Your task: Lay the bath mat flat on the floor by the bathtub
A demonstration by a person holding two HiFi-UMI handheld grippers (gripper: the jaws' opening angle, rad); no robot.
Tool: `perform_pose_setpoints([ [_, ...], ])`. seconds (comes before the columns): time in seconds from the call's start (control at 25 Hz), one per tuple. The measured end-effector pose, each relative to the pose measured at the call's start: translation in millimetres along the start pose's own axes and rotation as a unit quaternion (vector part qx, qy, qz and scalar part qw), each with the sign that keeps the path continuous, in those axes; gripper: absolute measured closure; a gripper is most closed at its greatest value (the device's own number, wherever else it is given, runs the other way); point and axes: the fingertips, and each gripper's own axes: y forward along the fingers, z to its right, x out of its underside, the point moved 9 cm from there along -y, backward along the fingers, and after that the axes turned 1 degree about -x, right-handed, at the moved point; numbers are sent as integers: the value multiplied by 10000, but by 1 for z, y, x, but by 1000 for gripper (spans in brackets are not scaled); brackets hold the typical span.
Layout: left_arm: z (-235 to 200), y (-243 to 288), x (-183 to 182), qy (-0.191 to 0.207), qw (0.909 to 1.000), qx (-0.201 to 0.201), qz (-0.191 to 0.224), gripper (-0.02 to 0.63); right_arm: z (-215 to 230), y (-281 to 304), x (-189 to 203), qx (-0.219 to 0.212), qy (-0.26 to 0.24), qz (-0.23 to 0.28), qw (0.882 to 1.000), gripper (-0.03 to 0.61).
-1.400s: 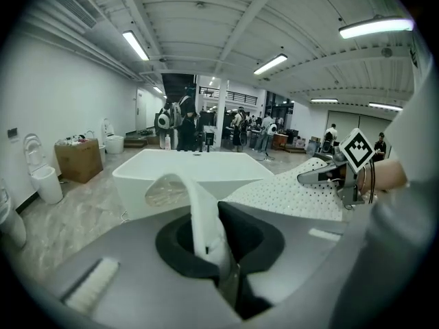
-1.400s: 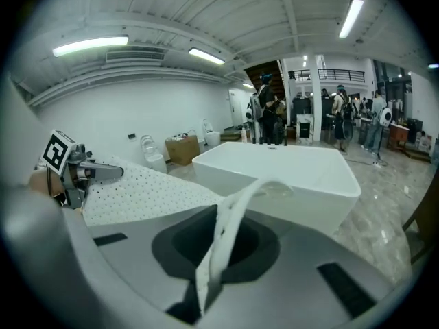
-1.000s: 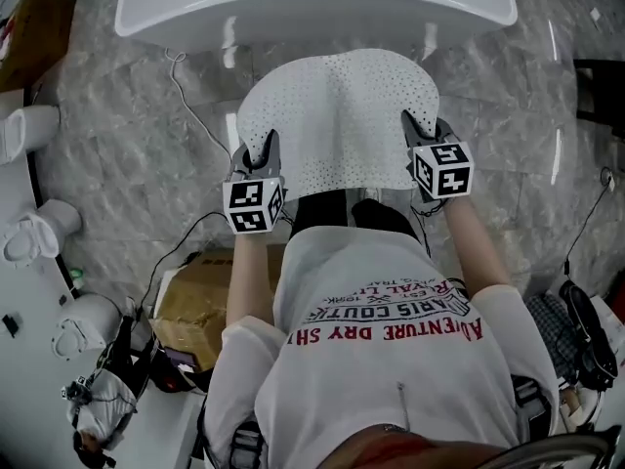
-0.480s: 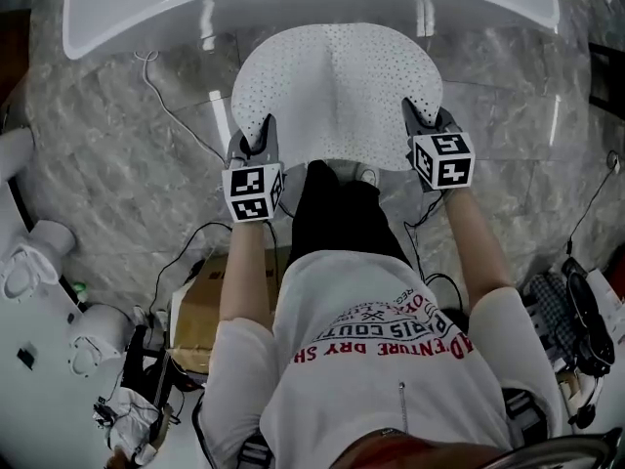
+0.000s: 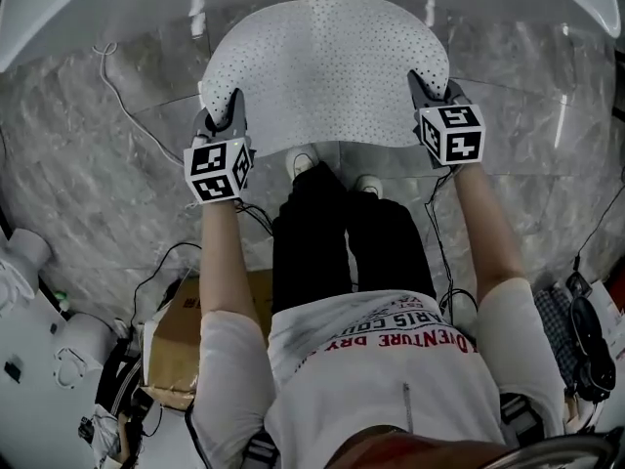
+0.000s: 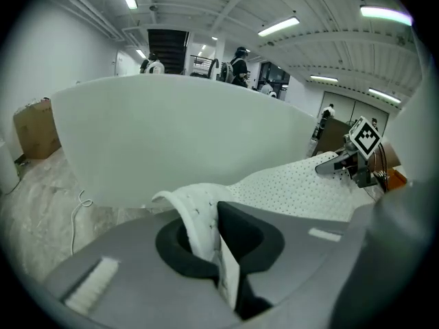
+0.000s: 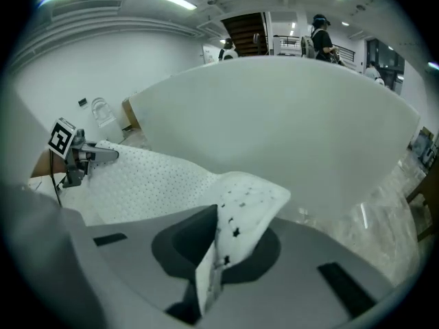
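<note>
The white perforated bath mat (image 5: 327, 66) is stretched out above the marble floor (image 5: 117, 193), right in front of the white bathtub (image 5: 59, 13). My left gripper (image 5: 232, 113) is shut on the mat's near left corner (image 6: 199, 214). My right gripper (image 5: 422, 88) is shut on the near right corner (image 7: 240, 211). Across the mat (image 6: 302, 187), the left gripper view shows the right gripper (image 6: 343, 163); the right gripper view shows the left gripper (image 7: 96, 155) at the far side of the mat (image 7: 151, 180). The tub wall (image 6: 171, 136) (image 7: 288, 122) fills both gripper views.
The person's legs and shoes (image 5: 303, 164) stand just behind the mat. A white cable (image 5: 112, 76) lies on the floor left of the mat. A cardboard box (image 5: 186, 345) and white fixtures (image 5: 73, 345) sit at lower left, dark gear (image 5: 586, 345) at lower right.
Both grippers have carried the mat forward toward the tub, and the left one has moved outward, so the mat now spreads wider and flatter.
</note>
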Motion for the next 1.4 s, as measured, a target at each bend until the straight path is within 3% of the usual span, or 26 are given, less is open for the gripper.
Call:
perform_pose_setpoints([
  [0.32,-27,117,89,226,9996,136,-50,592,26,123,81,202,-223,22,9995,560],
  [0.52,-38,164,121,-193,9996,198,-29,592,48,171,114,418,-194,-61,9989,560],
  [0.84,-57,209,161,-198,9986,38,-482,592,78,215,159,733,-301,-509,9956,560],
  [1.04,-72,230,179,-705,9952,-190,-649,591,99,239,186,1210,-405,-730,9891,558],
  [1.08,-76,233,182,-808,9942,-298,-639,565,102,242,192,1263,-435,-766,9881,554],
  [1.16,-81,235,185,-979,9922,-511,-577,354,107,246,197,1276,-507,-786,9874,532],
  [1.2,-82,236,186,-1034,9913,-608,-548,303,110,246,197,1274,-520,-744,9877,501],
  [1.32,-83,232,190,-796,9911,-951,-476,220,118,236,192,1350,-366,-466,9891,372],
  [1.4,-86,226,189,-486,9906,-1228,-362,176,120,229,186,1455,-358,-231,9884,345],
])
